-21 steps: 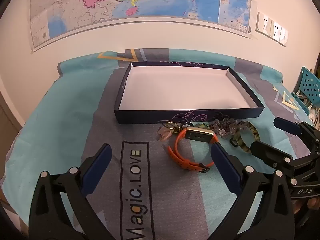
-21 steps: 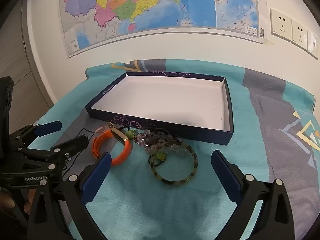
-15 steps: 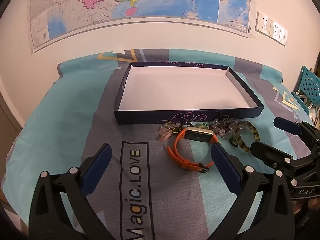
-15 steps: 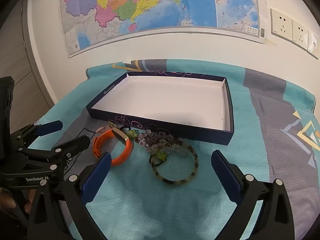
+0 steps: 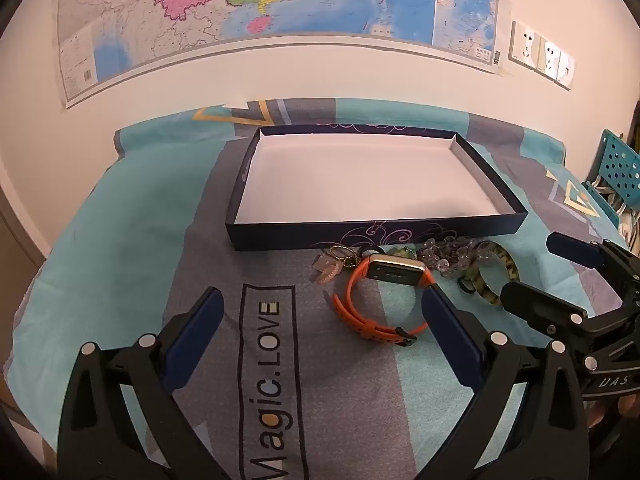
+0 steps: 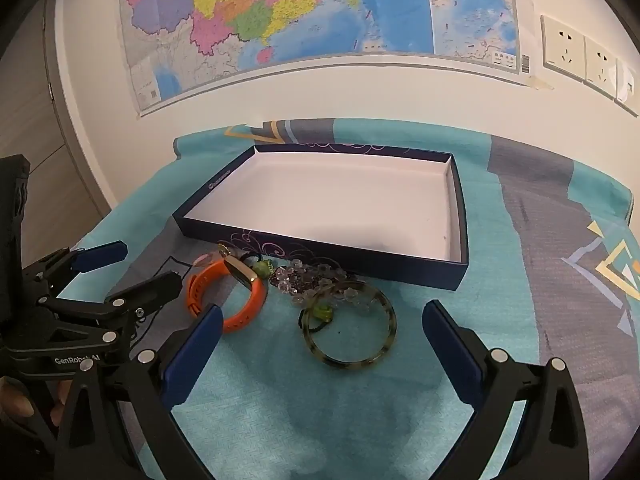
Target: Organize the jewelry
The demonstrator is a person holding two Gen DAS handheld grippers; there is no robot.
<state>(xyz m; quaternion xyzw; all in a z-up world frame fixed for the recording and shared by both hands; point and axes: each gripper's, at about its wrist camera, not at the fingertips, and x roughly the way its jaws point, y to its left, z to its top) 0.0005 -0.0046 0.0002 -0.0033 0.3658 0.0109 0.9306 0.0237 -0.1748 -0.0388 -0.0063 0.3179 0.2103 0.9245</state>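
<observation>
A shallow navy box (image 5: pixel 400 234) (image 6: pixel 320 246) with a white, bare floor lies on the cloth. In front of it sits a jewelry pile: an orange band watch (image 5: pixel 360 316) (image 6: pixel 244 312), a clear bead bracelet (image 5: pixel 444 254) (image 6: pixel 308 280), a green tortoiseshell bangle (image 5: pixel 494 276) (image 6: pixel 350 354) and small gold and pink pieces (image 5: pixel 334 266). My left gripper (image 5: pixel 320 320) hangs open just short of the watch, with nothing between its fingers. My right gripper (image 6: pixel 320 336) is open above the bangle, which lies untouched on the cloth.
A teal and grey cloth (image 5: pixel 140 240) printed "Magic.LOVE" covers the table. A wall with a map (image 6: pixel 320 12) and sockets (image 6: pixel 580 56) stands behind. A teal perforated rack (image 5: pixel 618 168) stands off the right edge.
The right gripper has drifted slightly toward the left, so the box and bangle sit a little further right in its view. The left gripper has barely moved.
</observation>
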